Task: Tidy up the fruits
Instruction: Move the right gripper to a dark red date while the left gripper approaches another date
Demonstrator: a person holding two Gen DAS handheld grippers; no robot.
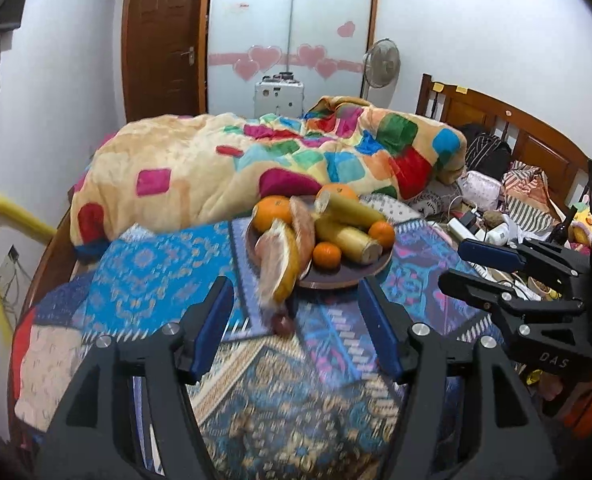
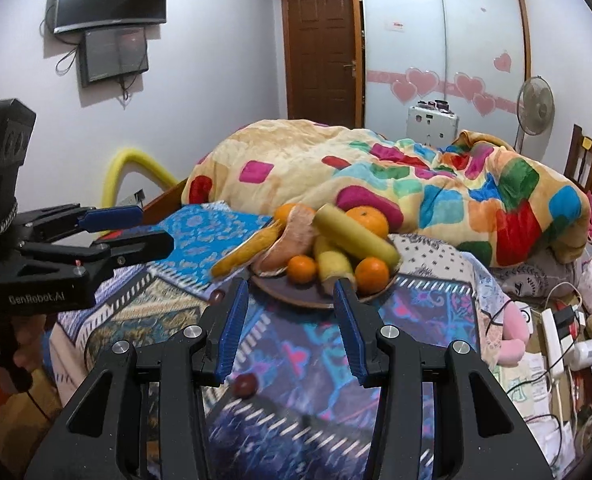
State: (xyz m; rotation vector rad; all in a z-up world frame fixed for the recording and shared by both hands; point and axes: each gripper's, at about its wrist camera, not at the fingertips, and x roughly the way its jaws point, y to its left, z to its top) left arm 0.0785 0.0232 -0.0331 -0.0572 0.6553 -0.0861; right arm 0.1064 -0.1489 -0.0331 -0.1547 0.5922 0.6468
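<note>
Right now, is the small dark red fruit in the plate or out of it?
Out. The small dark red fruit lies on the patterned cloth, in front of the plate, between the fingers of the open right tool.

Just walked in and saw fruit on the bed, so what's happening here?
A person holds two grippers over the patterned bedspread, sorting fruit. Both the left gripper and right gripper are open and hold nothing. The brown plate is piled with oranges, bananas and pomelo pieces. One small dark red fruit lies loose on the bedspread.
</note>
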